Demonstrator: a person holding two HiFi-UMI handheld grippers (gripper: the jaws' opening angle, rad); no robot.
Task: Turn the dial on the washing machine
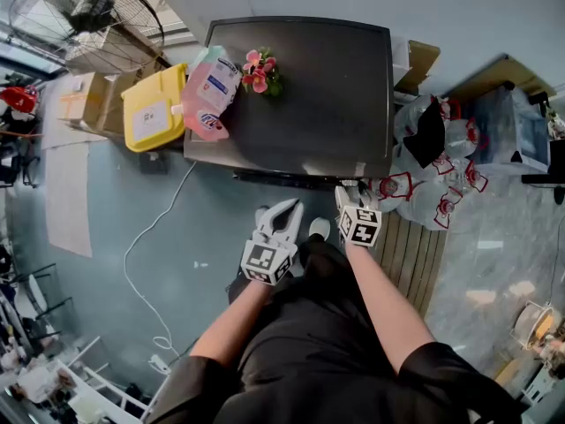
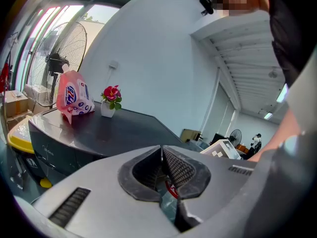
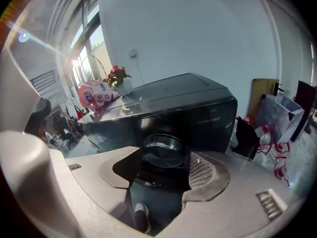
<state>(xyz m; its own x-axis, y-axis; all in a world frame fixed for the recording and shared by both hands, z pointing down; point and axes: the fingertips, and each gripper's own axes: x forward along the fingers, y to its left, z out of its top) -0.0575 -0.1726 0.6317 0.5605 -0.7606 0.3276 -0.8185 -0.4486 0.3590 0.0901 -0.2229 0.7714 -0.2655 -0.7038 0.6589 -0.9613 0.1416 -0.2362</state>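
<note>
The dark washing machine (image 1: 327, 95) stands in front of me, seen from above in the head view. Its round dial (image 3: 163, 150) sits on the front panel, between the two pads of my right gripper (image 3: 166, 168), which close in on its sides. In the head view the right gripper (image 1: 350, 194) reaches under the machine's front edge, so the dial is hidden there. My left gripper (image 1: 284, 215) hangs a little back from the front, left of the right one. Its pads (image 2: 171, 167) meet with nothing between them, and it points over the machine's top (image 2: 99, 133).
A pink detergent bag (image 1: 210, 91) and a small pot of flowers (image 1: 260, 71) stand on the machine's top at the left. A yellow container (image 1: 153, 107) and a fan (image 1: 84, 11) are further left. White bags with red print (image 1: 433, 184) lie at the right.
</note>
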